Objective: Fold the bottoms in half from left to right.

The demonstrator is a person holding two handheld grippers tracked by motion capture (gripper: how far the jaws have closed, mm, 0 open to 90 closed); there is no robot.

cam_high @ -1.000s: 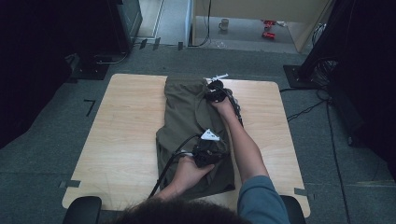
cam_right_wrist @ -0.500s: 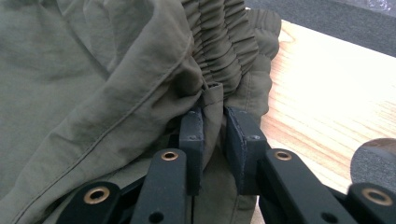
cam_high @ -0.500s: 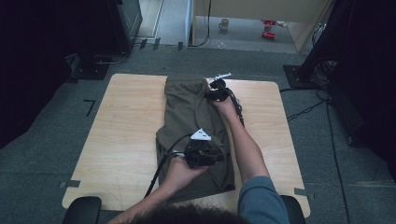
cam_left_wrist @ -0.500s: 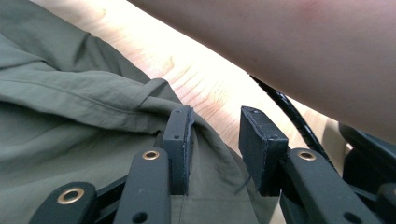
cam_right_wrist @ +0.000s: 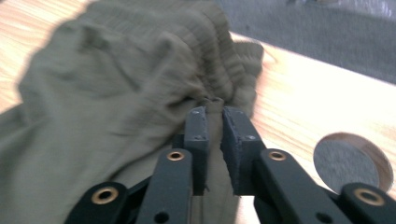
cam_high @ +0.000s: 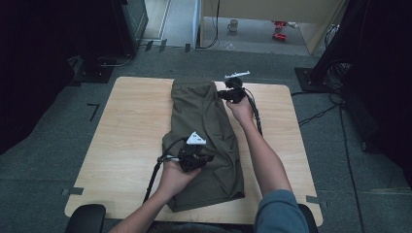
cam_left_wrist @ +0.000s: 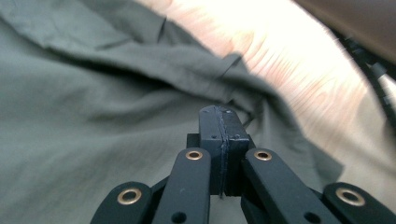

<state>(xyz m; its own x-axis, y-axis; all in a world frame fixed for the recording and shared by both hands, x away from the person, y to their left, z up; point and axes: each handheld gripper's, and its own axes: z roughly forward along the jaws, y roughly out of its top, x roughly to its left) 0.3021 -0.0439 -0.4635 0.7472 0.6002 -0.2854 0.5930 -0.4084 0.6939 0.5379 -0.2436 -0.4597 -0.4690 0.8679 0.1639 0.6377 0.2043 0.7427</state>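
An olive-green pair of shorts [cam_high: 199,114] lies lengthwise down the middle of the wooden table [cam_high: 131,126]. My right gripper [cam_high: 221,94] is at the far right corner of the waistband; its jaws have just been closing, and in the right gripper view it [cam_right_wrist: 214,112] is shut on the ribbed waistband [cam_right_wrist: 219,60], with cloth bunched between the pads. My left gripper [cam_high: 208,158] hovers over the near half of the shorts. Its jaws have just been closing too, and in the left gripper view it [cam_left_wrist: 223,116] is shut pad to pad, with the cloth [cam_left_wrist: 93,126] lying beyond the tips.
A round cable hole [cam_right_wrist: 348,161] is cut in the table near the waistband corner. The person's right forearm [cam_left_wrist: 280,60] crosses above the shorts. A black chair [cam_high: 85,218] sits at the near left edge. Dark stands and cables [cam_high: 320,114] ring the table on the floor.
The left gripper has slid left across the shorts. The right gripper has risen slightly at the waistband corner, lifting the cloth with it.
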